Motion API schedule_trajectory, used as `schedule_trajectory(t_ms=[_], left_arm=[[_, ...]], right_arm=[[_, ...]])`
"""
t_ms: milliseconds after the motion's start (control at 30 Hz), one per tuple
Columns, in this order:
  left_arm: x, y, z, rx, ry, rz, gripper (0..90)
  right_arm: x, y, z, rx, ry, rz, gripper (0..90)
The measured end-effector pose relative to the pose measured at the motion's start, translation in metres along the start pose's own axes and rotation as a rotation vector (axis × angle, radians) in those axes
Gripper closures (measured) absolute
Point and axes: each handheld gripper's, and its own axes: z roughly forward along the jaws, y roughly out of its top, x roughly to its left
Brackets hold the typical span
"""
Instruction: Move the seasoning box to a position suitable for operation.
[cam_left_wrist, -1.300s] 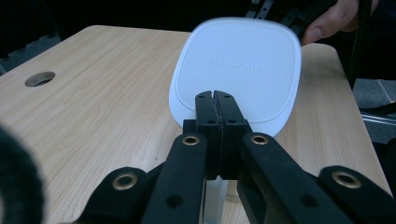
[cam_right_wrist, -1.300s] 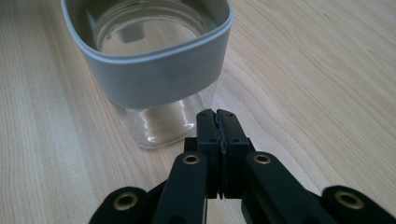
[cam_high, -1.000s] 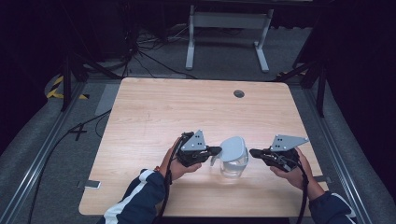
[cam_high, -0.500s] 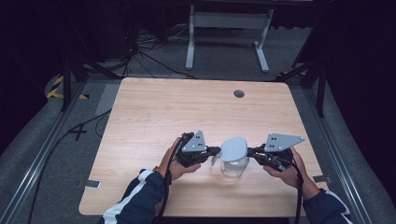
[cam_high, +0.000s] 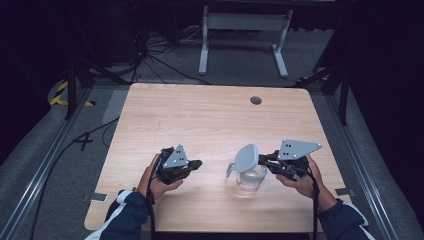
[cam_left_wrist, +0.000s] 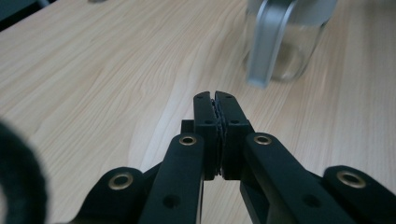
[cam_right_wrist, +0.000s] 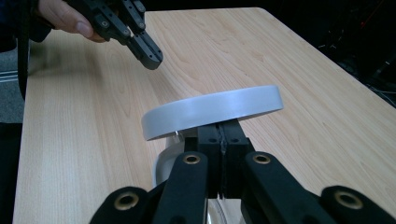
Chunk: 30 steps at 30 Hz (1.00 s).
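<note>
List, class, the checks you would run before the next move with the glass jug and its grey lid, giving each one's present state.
1. Right hand-held gripper is shut at the round grey lid: ok, though whether it pinches a tab under the lid: cannot tell.
2. Lid tilted up off the clear glass jug: ok.
3. Jug upright on the light wooden table: ok.
4. Left hand-held gripper steadying the jug: not ok; it is shut, apart from the jug's grey handle.
5. Jug contents: cannot tell.
</note>
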Motion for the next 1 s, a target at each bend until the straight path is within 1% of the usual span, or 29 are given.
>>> schedule_trajectory(t_ms=[33, 133, 167, 200, 267, 300, 333, 367, 400, 500, 533, 567, 600, 633, 667, 700, 733, 767, 800, 833, 933, 967, 1000], left_arm=[[0.001, -0.004, -0.003, 0.004, 0.008, -0.005, 87.2], [0.002, -0.021, -0.015, 0.045, 0.049, -0.029, 86.3], [0.002, -0.026, -0.019, 0.042, 0.062, -0.040, 86.1], [0.003, -0.031, -0.023, 0.054, 0.070, -0.047, 85.9], [0.005, -0.041, -0.031, 0.059, 0.089, -0.067, 85.1], [0.006, -0.049, -0.037, 0.060, 0.103, -0.092, 84.5], [0.006, -0.049, -0.037, 0.060, 0.103, -0.092, 84.0], [0.007, -0.053, -0.041, 0.067, 0.113, -0.107, 84.0], [0.008, -0.059, -0.045, 0.062, 0.122, -0.122, 83.9], [0.009, -0.069, -0.054, 0.070, 0.136, -0.144, 83.5], [0.008, -0.072, -0.055, 0.069, 0.139, -0.159, 83.2], [0.009, -0.074, -0.057, 0.074, 0.146, -0.156, 82.9], [0.009, -0.077, -0.059, 0.075, 0.149, -0.176, 82.7], [0.009, -0.079, -0.060, 0.077, 0.153, -0.177, 82.3], [0.010, -0.082, -0.061, 0.084, 0.161, -0.188, 81.5], [0.010, -0.082, -0.061, 0.084, 0.161, -0.188, 81.2], [0.010, -0.083, -0.063, 0.094, 0.170, -0.184, 81.2], [0.010, -0.084, -0.063, 0.097, 0.167, -0.192, 80.5], [0.010, -0.086, -0.062, 0.090, 0.170, -0.199, 79.7], [0.011, -0.086, -0.063, 0.101, 0.170, -0.194, 79.0], [0.013, -0.089, -0.062, 0.106, 0.178, -0.211, 74.9], [0.013, -0.089, -0.062, 0.106, 0.178, -0.211, 73.2], [0.013, -0.090, -0.061, 0.104, 0.186, -0.220, 73.2]], right_arm=[[0.000, 0.001, 0.002, 0.003, 0.004, -0.003, 89.7], [0.001, 0.003, 0.006, 0.006, 0.016, -0.009, 89.7], [0.000, 0.004, 0.007, 0.008, 0.014, -0.014, 89.7], [0.000, 0.005, 0.008, 0.006, 0.018, -0.012, 89.7], [0.000, 0.007, 0.010, 0.002, 0.030, -0.019, 89.7], [0.001, 0.008, 0.011, 0.002, 0.032, -0.023, 89.7], [0.001, 0.008, 0.011, 0.002, 0.032, -0.023, 89.7], [0.001, 0.009, 0.013, -0.004, 0.036, -0.031, 89.7], [0.002, 0.010, 0.014, -0.004, 0.042, -0.031, 89.7], [0.003, 0.013, 0.018, -0.005, 0.054, -0.043, 89.7], [0.003, 0.013, 0.019, -0.004, 0.057, -0.046, 89.7], [0.003, 0.014, 0.020, -0.005, 0.059, -0.050, 89.6], [0.004, 0.014, 0.021, -0.003, 0.063, -0.049, 89.7], [0.004, 0.015, 0.022, -0.003, 0.066, -0.052, 89.7], [0.005, 0.015, 0.024, 0.002, 0.071, -0.053, 89.7], [0.005, 0.015, 0.024, 0.002, 0.071, -0.053, 89.7], [0.005, 0.015, 0.025, 0.004, 0.073, -0.056, 89.7], [0.005, 0.015, 0.026, 0.006, 0.074, -0.060, 89.6], [0.005, 0.015, 0.026, 0.009, 0.074, -0.060, 89.7], [0.005, 0.014, 0.026, 0.011, 0.073, -0.059, 89.7], [0.003, 0.012, 0.025, 0.015, 0.068, -0.056, 89.6], [0.003, 0.012, 0.025, 0.015, 0.068, -0.056, 89.6], [0.002, 0.011, 0.024, 0.015, 0.067, -0.053, 89.6]])
